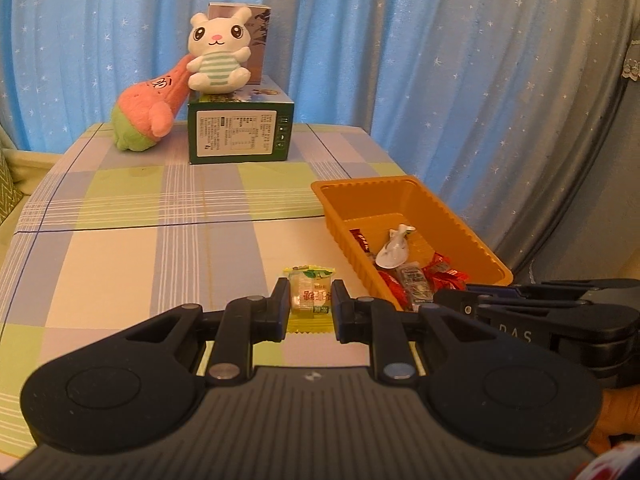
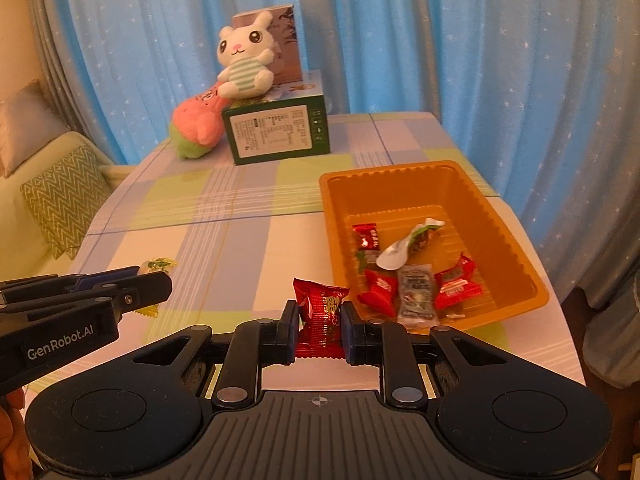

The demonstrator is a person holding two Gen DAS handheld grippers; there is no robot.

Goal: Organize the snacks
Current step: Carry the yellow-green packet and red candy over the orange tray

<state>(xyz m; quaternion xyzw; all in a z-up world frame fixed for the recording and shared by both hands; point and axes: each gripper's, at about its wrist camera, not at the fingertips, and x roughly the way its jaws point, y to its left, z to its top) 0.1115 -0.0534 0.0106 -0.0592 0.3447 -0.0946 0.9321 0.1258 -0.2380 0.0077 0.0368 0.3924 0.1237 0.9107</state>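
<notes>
Blue starry curtains are hanging behind the checked tabletop [image 1: 140, 248], where both tongs are working near the orange tray [image 2: 516, 248]. Left tongs [image 1: 310, 304] are pinching a yellow-green candy packet [image 1: 310, 300]; right tongs [image 2: 320, 320] are clamping a red snack packet [image 2: 320, 312] just beside the tray's near corner. Slick wrappers may be slipping loose, and the two tools could be colliding over the tray.

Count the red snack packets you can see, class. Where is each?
5, perhaps more hidden: one in the right claw; four in the orange tray at and, half-hidden.
</notes>
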